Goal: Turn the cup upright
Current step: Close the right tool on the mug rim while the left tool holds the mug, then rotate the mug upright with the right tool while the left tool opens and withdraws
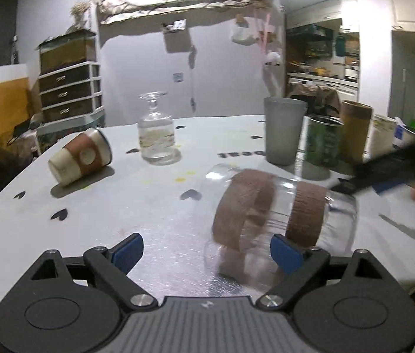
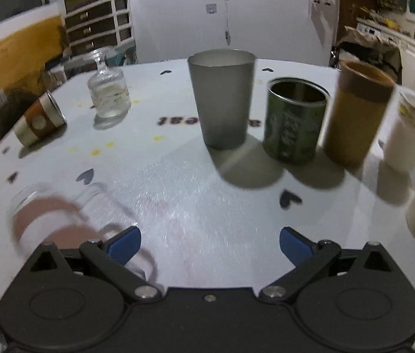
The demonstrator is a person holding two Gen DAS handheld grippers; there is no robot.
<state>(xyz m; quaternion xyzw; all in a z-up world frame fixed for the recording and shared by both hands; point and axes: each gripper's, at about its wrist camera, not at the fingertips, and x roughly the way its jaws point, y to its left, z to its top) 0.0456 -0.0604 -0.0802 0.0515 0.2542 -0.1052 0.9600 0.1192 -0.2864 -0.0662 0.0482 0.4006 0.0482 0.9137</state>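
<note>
On the white bench [image 1: 154,206], w/ dark heart marks printed on it, a clear glass cup [image 1: 283,214] w/ two brown bands lies on its side, blurred in both views. From the left wrist cam it sits toward the right, its lower edge just behind the blue pad of the left tongs [image 1: 207,251]; those tongs are spread wide w/ nothing between the pads, and whether the pad touches the glass can't be told. From the right wrist cam the same cup [image 2: 57,220] is at lower left, partly hidden behind the left-side finger of the right tongs [image 2: 208,245], which are likewise spread apart and hold nothing. A blue pad tip of the other tongs pokes in at the far left edge of that view. Farther back on the bench: a paper coffee cup [image 1: 81,157] w/ a brown sleeve, tipped on its side at left; a clear stemmed glass [image 1: 156,129] standing upside down, foot up, near it; then a row standing upright, mouths up: grey tumbler [image 2: 222,100], green tin [image 2: 295,120], brown cardboard tube [image 2: 357,111], white cup [image 2: 407,135]. The tumbler & tin stand close beside each other, well apart from the lying glass cup. Beyond the bench, a drawer unit [image 1: 70,85] stands by the wall.
</note>
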